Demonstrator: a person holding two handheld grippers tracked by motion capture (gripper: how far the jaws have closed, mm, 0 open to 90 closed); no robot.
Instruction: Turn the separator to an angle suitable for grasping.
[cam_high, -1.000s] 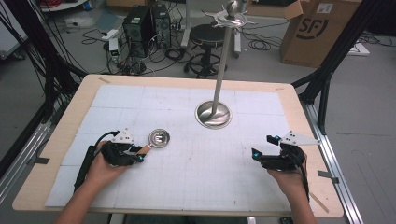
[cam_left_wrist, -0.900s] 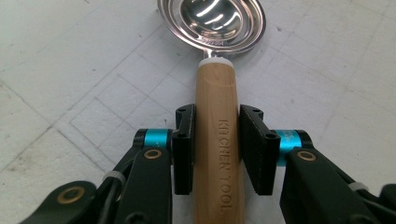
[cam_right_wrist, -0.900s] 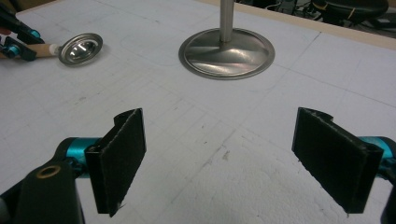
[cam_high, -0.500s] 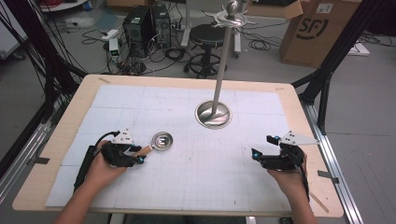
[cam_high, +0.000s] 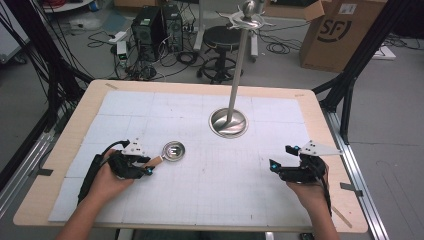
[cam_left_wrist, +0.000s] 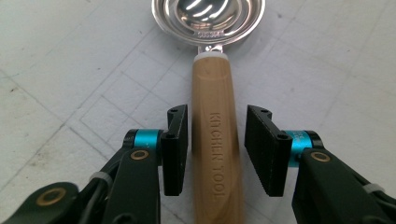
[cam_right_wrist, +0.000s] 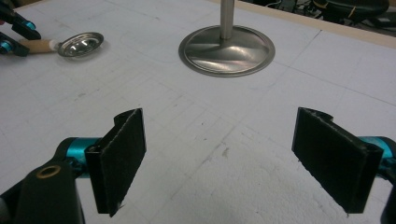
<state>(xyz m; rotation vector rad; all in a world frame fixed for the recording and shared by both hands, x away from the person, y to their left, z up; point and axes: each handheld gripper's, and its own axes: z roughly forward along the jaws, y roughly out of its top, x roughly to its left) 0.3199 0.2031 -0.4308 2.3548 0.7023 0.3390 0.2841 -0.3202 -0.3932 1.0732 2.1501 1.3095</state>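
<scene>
**A:** Wood-rimmed table first, with its white gridded mat. Anything different there?

**B:** Nothing. The steel pole stand stands on its round base at the far middle of the mat, as it did a moment ago. Both hands have kept their places at the near edge.

**A:** The right gripper?

**B:** Near right, well apart from everything. Its 2 jaws stand wide and released, with bare mat between them. It points across toward the stand and plays no part for now.

**A:** And the left gripper?

**B:** That is the 1 thing that has changed. It sits near left, and its jaws have just been closing in on the spoon. The spoon has a shallow steel bowl and a wooden handle, and it lies flat on the mat left of centre. The bowl points away from the hand toward the stand, and the spoon has not shifted.

**A:** So it's clamped?

**B:** Not yet, I'd say. In the left gripper view the handle runs straight up between the 2 pads. A sliver of gap shows on the right side and barely any on the left. The jaws straddle the handle without pinching it.

**A:** Meaning for the job?

**B:** My judgement is that the grasp is lined up on the handle. A little more squeeze should secure it before any lift.
</scene>
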